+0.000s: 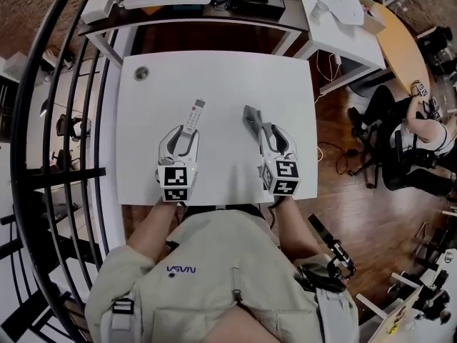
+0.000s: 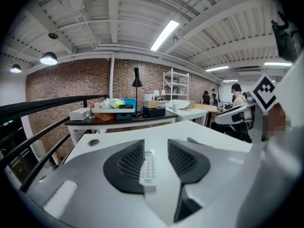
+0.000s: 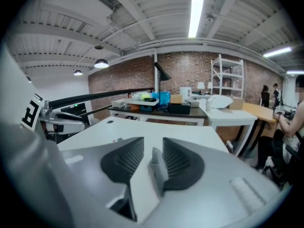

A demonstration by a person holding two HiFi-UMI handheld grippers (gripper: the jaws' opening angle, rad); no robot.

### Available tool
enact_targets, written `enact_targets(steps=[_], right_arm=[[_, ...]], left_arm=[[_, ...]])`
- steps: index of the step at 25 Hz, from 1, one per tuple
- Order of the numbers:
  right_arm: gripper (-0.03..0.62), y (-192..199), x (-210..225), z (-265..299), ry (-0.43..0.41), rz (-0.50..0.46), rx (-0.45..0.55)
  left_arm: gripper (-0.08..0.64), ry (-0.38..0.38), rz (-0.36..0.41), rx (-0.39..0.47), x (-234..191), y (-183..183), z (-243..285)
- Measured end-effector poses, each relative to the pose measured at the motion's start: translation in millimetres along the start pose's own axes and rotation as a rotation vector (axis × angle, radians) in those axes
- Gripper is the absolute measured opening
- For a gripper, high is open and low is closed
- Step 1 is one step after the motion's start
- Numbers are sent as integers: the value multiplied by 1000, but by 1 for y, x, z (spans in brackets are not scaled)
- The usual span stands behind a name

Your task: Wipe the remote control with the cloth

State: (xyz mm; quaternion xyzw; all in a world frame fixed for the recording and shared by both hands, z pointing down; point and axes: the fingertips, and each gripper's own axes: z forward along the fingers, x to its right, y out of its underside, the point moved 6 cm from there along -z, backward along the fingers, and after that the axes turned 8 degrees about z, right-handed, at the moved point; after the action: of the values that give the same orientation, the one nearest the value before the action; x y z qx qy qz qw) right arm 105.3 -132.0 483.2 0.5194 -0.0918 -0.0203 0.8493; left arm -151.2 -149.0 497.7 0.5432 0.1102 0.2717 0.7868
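Slim white remote control [image 1: 195, 115] juts forward, clamped in the left gripper [image 1: 183, 140] above the white surface [image 1: 214, 77]; the right gripper [image 1: 269, 136] clasps a folded grey cloth [image 1: 251, 116]

White remote control [image 1: 194, 115] sits buttons-up in the left gripper [image 1: 184, 136], grey cloth [image 1: 251, 117] in the right gripper [image 1: 271, 131].

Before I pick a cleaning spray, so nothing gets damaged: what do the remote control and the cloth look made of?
The remote control: likely hard white plastic, matt, with rigid edges and rows of small buttons. The cloth: grey fabric, matt, folded thick; perhaps microfibre or felt, the weave is too blurred to tell.
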Motion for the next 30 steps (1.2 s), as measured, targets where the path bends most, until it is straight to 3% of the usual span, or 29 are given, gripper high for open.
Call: enact_targets(steps=[4,8,14,19,22,26,30], right_arm=[[84,-20,-23,-33,16,-11,90],[39,-34,-37,-63,-3,-48,154],[31,-46,-58,-111,-77,-116,247],[31,-45,-58,-175,-149,-167,322],[22,-38,-48,-219,-195,-175,356],[13,-23,-31,-265,-230,-162,353],[6,-3,-30,-304,-272,-141,357]], left_arm=[[5,3,46,81,4,-22,-25],[5,-21,72,156,20,-44,-51],[5,-56,74,245,49,-69,-96],[6,-91,75,320,107,-85,-135],[6,-109,103,327,153,-88,-162],[9,-174,35,349,200,-102,-200],[12,-209,73,337,230,-93,-244]])
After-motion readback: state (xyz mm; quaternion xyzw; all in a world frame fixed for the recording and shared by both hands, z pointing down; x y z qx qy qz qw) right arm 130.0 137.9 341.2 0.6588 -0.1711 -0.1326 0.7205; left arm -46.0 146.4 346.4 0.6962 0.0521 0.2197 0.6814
